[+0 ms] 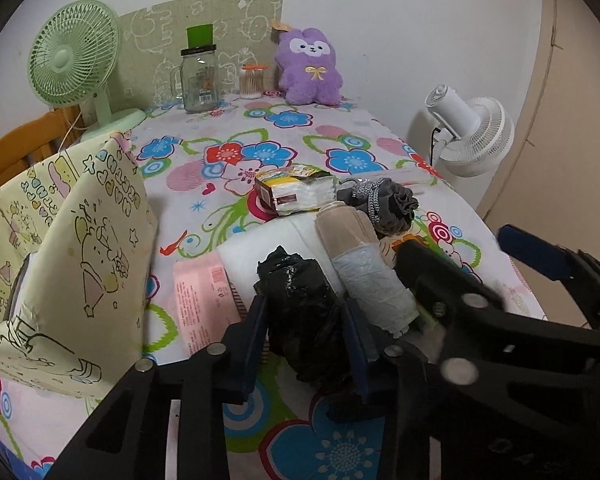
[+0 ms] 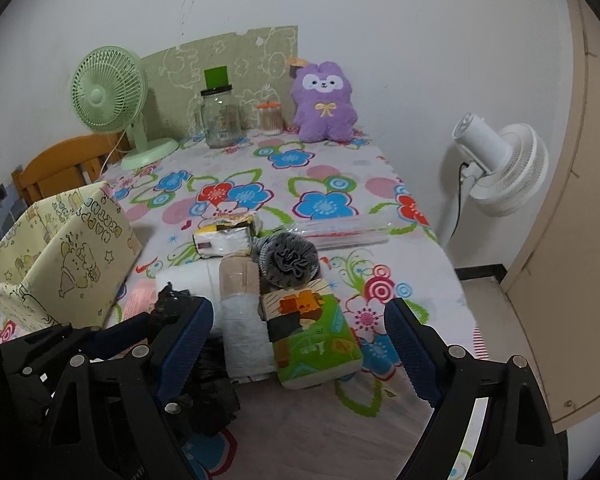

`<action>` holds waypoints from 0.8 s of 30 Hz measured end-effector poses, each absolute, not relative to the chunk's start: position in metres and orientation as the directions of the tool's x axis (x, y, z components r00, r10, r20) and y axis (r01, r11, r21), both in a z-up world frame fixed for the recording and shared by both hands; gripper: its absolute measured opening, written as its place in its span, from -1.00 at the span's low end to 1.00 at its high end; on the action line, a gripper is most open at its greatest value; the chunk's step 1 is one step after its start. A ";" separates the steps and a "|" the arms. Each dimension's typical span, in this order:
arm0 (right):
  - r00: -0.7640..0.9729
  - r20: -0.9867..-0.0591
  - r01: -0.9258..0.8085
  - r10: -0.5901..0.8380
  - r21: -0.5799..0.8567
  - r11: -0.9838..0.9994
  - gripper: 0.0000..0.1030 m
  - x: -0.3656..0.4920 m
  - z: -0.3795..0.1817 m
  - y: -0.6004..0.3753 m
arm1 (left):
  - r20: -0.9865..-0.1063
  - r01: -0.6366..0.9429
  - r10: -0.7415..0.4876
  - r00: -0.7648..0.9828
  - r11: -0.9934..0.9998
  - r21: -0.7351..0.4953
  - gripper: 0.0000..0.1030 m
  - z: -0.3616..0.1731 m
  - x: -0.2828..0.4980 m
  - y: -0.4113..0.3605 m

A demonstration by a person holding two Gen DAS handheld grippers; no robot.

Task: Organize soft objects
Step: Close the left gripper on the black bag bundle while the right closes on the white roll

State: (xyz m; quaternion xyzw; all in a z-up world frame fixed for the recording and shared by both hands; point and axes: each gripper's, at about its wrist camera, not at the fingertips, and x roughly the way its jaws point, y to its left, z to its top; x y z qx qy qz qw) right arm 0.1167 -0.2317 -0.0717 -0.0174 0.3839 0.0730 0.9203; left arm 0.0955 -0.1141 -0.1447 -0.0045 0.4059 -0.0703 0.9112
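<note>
Black crinkled plastic fills the gap between your left gripper's (image 1: 304,332) blue pads: its jaws are clamped on the black bag roll (image 1: 300,304), which lies at the near end of the pile on the flowered tablecloth (image 1: 260,136), just beside the white bag roll (image 1: 374,284). The yellow fabric box (image 1: 60,240) stands open to your left, and that looks like the place for it (a judgement from the task, not something shown). Lift straight up first, so the loose plastic doesn't drag the white roll or the pink packet (image 1: 200,300) along. Then carry it left, clear the box's near wall, and release only once it's well inside.

Your right gripper (image 2: 300,344) has its jaws wide apart, holding nothing, with the green tissue pack (image 2: 316,336) between them. Keep it back from the left gripper until the black roll is away.
</note>
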 end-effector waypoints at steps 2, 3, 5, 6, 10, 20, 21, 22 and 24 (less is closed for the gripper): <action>0.684 -0.717 -0.157 0.134 0.035 0.987 0.72 0.120 -0.075 -0.229 | -0.738 0.131 -0.132 0.662 0.990 -0.059 -0.32 -0.144 0.095 -0.115; 0.678 -0.722 -0.161 0.139 0.039 0.986 0.68 0.122 -0.077 -0.228 | -0.737 0.134 -0.132 0.663 0.989 -0.057 -0.33 -0.144 0.095 -0.114; 0.663 -0.733 -0.173 0.150 0.046 0.984 0.55 0.126 -0.082 -0.225 | -0.736 0.138 -0.129 0.665 0.989 -0.049 -0.34 -0.145 0.095 -0.115; 0.651 -0.743 -0.177 0.155 0.050 0.983 0.53 0.129 -0.085 -0.223 | -0.735 0.140 -0.128 0.666 0.989 -0.046 -0.35 -0.145 0.095 -0.115; 0.622 -0.761 -0.192 0.183 0.078 0.978 0.35 0.135 -0.094 -0.218 | -0.736 0.142 -0.123 0.665 0.989 -0.038 -0.38 -0.147 0.096 -0.114; 0.580 -0.786 -0.197 0.216 0.122 0.973 -0.56 0.138 -0.102 -0.212 | -0.743 0.146 -0.132 0.657 0.988 -0.047 -0.55 -0.149 0.098 -0.113; 0.578 -0.786 -0.202 0.221 0.124 0.971 -0.60 0.138 -0.102 -0.212 | -0.742 0.146 -0.132 0.657 0.988 -0.047 -0.57 -0.148 0.097 -0.113; 0.577 -0.786 -0.202 0.221 0.124 0.971 -0.61 0.138 -0.101 -0.211 | -0.741 0.149 -0.135 0.658 0.988 -0.048 -0.58 -0.147 0.097 -0.113; 0.579 -0.786 -0.201 0.219 0.123 0.972 -0.64 0.136 -0.099 -0.211 | -0.739 0.152 -0.139 0.660 0.987 -0.050 -0.62 -0.146 0.096 -0.112</action>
